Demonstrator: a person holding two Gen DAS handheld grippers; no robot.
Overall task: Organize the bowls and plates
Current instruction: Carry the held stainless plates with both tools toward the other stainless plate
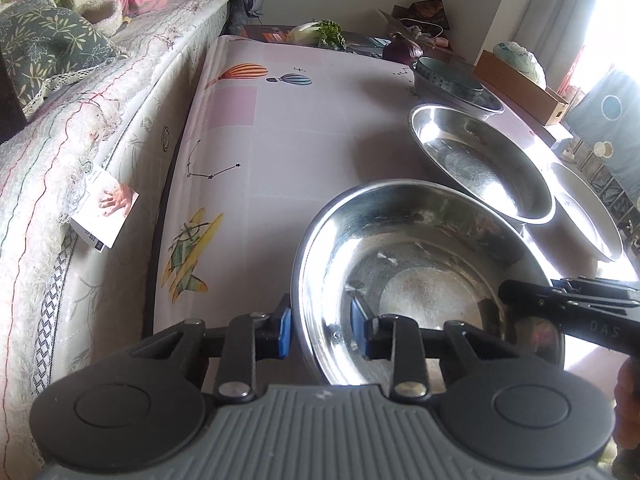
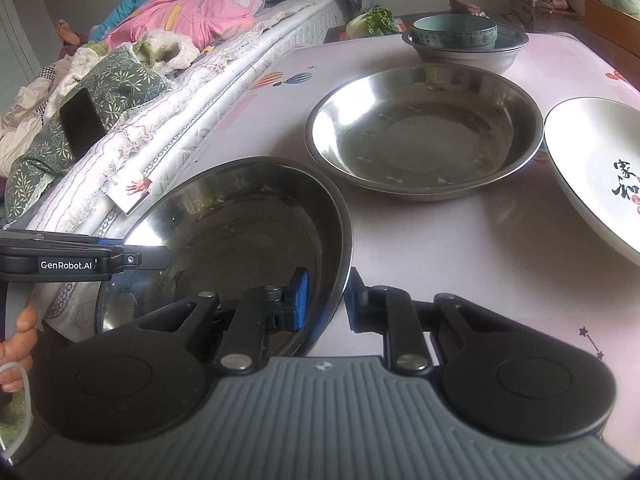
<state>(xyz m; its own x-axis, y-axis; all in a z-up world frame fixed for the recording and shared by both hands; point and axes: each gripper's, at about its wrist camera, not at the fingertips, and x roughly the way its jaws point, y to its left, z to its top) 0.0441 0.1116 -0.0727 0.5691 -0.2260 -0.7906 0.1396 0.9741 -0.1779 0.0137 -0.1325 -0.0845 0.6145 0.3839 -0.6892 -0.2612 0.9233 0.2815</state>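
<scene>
The left gripper (image 1: 324,326) straddles the near-left rim of the round stainless-steel basin (image 1: 420,276), one blue pad outside the wall and one inside, drawn in on the metal. The right gripper (image 2: 326,300) does the same on the opposite rim, low in the middle of its own view, its pads clamped on the thin edge. The basin sits at the near edge of the pink balloon-print worktop (image 1: 280,128) and looks tilted, its near side raised — both grips look narrow.

Beyond it, toward the upper right of the left view, lies a second, like steel basin (image 1: 480,160), then a grey metal bowl holding a blue-green ceramic bowl (image 2: 456,32). A white plate with black brush characters (image 2: 596,168) fills the right edge of the right view.

The step in hand seems to be lifting this basin to nest it in its twin. Doing it well probably means raising both sides together, keeping the rim level so it cannot pivot or slip between the pads, and clearing the far basin's rim before lowering.
</scene>
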